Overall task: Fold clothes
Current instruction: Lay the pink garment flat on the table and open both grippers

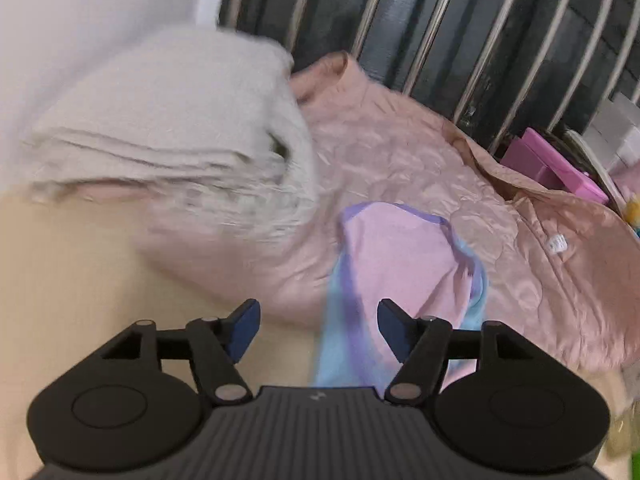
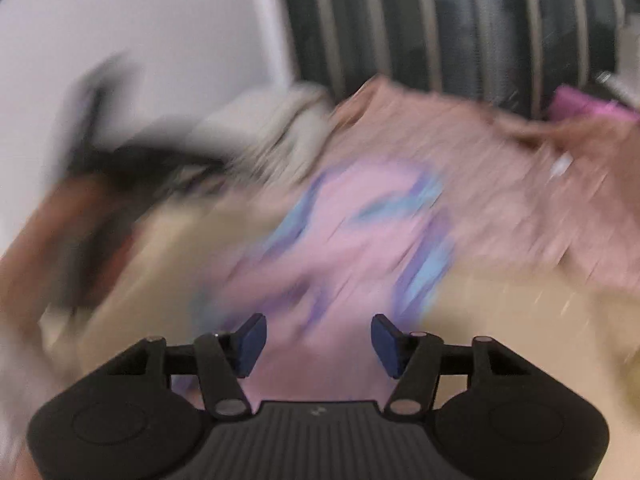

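where the left wrist view is sharp enough to read, left tool (image 1: pixel 319 330) spread, dark blue pads (image 1: pixel 245 330) apart, nothing pinched. between and just beyond them, small pink garment (image 1: pixel 404 256) with purple and light blue trim, lying partly on the beige bench (image 1: pixel 80 264) and partly over a larger pink quilted jacket (image 1: pixel 500 208). to the left of that jacket, folded stack of pale grey clothes (image 1: pixel 168 132), touching its edge. behind everything, dark window with pale bars (image 1: pixel 460 20); far right, a magenta box (image 1: pixel 556 164) near the bars.

in the right wrist view, heavily blurred, right tool (image 2: pixel 318 346) also spread, pads clear of each other, gripping nothing, hovering over the same pink garment (image 2: pixel 340 240) on the bench (image 2: pixel 520 320). at the left edge, a dark smear with a brownish patch (image 2: pixel 92 184), too blurred to tell.
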Demonstrator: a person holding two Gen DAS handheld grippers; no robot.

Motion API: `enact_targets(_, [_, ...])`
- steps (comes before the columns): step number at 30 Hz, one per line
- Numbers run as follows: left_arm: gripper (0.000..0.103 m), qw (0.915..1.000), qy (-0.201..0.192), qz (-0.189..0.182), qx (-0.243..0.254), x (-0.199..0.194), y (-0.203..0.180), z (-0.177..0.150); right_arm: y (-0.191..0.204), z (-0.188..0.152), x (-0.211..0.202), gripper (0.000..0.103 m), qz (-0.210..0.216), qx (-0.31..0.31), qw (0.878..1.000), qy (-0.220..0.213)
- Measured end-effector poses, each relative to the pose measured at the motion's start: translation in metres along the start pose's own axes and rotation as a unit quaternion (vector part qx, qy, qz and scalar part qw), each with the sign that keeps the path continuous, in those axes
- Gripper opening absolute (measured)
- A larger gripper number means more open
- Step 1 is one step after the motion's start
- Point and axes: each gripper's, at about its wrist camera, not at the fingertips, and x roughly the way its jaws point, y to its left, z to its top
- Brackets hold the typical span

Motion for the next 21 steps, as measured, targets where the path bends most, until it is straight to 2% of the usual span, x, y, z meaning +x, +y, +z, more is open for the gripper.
enact_targets(2, [0.065, 0.9991, 0.042, -0.003, -0.009, 0.028, -0.005, 0.01, 0.016, -0.022, 0.001, 0.034, 0.005, -0.012, 1.0, 0.01])
enact_targets(3, [0.055, 0.9986, 0.051, 0.009, -0.009, 0.039, -0.007, 0.013, 0.021, -0.029, 0.0, 0.034, 0.005, -0.018, 1.0, 0.009])
enact_targets(4, [0.032, 0.9982, 0.054, 0.026, -0.009, 0.046, -0.008, 0.014, 0.022, -0.034, 0.001, 0.034, 0.006, -0.016, 1.0, 0.011])
enact_targets(5, [0.016, 0.9982, 0.053, 0.025, -0.014, 0.046, -0.004, 0.012, 0.02, -0.036, 0.0, 0.03, 0.005, -0.013, 1.0, 0.01])
enact_targets(6, [0.003, 0.9982, 0.052, 0.023, -0.019, 0.046, 0.0, 0.01, 0.019, -0.038, 0.0, 0.022, 0.003, -0.01, 1.0, 0.008])
enact_targets(7, [0.003, 0.9981, 0.051, 0.022, -0.025, 0.045, 0.004, 0.007, 0.017, -0.039, -0.002, 0.017, 0.0, -0.013, 1.0, 0.01])
enact_targets(8, [0.003, 0.998, 0.051, 0.02, -0.032, 0.045, 0.008, 0.005, 0.015, -0.038, -0.003, 0.006, -0.006, -0.016, 1.0, 0.015])
enact_targets(9, [0.002, 0.9975, 0.051, 0.011, -0.048, 0.039, 0.018, 0.002, 0.01, -0.038, -0.004, 0.0, -0.014, -0.017, 1.0, 0.02])
enact_targets(12, [0.002, 0.998, 0.032, 0.02, -0.051, -0.001, 0.049, -0.021, -0.012, -0.036, -0.01, 0.0, -0.061, -0.026, 0.997, 0.029])
enact_targets(15, [0.002, 0.9975, -0.012, 0.064, -0.027, -0.072, 0.083, -0.071, -0.043, -0.034, -0.018, 0.0, -0.131, -0.026, 0.991, 0.034])
enact_targets(16, [0.002, 0.9967, -0.013, 0.071, -0.037, -0.095, 0.093, -0.092, -0.055, -0.032, -0.019, 0.0, -0.153, -0.015, 0.987, 0.037])
enact_targets(17, [0.003, 0.996, -0.015, 0.074, -0.047, -0.114, 0.103, -0.111, -0.063, -0.03, -0.02, 0.002, -0.174, -0.008, 0.984, 0.038])
enact_targets(18, [0.003, 0.9952, -0.018, 0.078, -0.057, -0.134, 0.112, -0.129, -0.07, -0.028, -0.021, 0.008, -0.192, -0.004, 0.981, 0.039])
enact_targets(19, [0.003, 0.9942, -0.021, 0.082, -0.066, -0.153, 0.122, -0.147, -0.073, -0.024, -0.024, 0.009, -0.201, 0.0, 0.979, 0.032])
enact_targets(20, [0.004, 0.9923, -0.034, 0.093, -0.075, -0.168, 0.129, -0.161, -0.07, -0.019, -0.028, 0.01, -0.188, 0.003, 0.982, 0.016])
enact_targets(21, [0.004, 0.9907, -0.044, 0.102, -0.079, -0.179, 0.132, -0.168, -0.066, -0.014, -0.032, 0.016, -0.168, 0.006, 0.986, -0.002])
